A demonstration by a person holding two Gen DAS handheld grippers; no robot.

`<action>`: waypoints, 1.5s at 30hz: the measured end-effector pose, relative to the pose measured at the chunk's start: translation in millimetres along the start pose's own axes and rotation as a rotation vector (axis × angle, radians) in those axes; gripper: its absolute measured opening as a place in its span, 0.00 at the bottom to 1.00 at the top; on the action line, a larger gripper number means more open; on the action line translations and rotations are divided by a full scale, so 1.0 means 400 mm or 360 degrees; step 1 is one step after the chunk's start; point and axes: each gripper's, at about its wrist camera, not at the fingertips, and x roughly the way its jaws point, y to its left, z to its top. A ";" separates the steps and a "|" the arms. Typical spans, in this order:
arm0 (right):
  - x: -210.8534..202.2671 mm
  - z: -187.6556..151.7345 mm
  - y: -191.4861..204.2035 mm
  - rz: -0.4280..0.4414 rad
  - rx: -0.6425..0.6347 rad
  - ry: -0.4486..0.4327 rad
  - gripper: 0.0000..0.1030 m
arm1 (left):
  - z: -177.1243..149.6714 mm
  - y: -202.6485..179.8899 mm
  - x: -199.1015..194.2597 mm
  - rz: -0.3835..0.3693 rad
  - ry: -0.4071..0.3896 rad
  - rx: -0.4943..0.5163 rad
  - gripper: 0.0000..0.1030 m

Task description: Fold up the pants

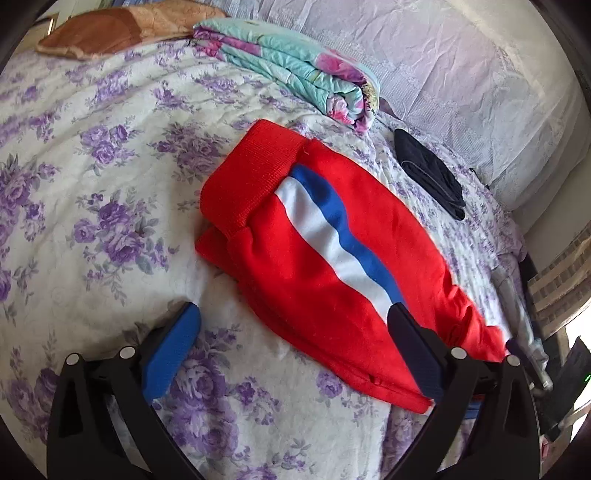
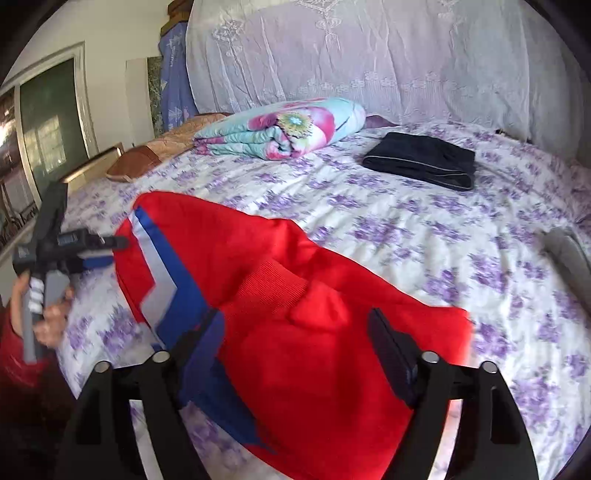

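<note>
Red pants (image 1: pixel 325 236) with a white and blue side stripe lie folded over on the floral bed sheet (image 1: pixel 110 192). My left gripper (image 1: pixel 293 325) is open just above the sheet, its right finger over the pants' near edge, holding nothing. My right gripper (image 2: pixel 295 332) is open and hovers over the red pants (image 2: pixel 332 332), its fingers spread on either side of the ribbed cuff area. The left gripper also shows in the right wrist view (image 2: pixel 110 245), held in a hand at the pants' left edge.
A folded floral quilt (image 1: pixel 295 62) lies near the head of the bed. Folded dark pants (image 2: pixel 421 158) lie to the right on the sheet. A brown pillow (image 1: pixel 110 29) sits at the far corner. A lace-covered headboard (image 2: pixel 369 55) rises behind.
</note>
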 end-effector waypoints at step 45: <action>0.021 -0.112 -0.177 0.0023 0.0348 0.0120 0.95 | 0.058 0.065 0.029 -0.0133 -0.0088 -0.0455 0.70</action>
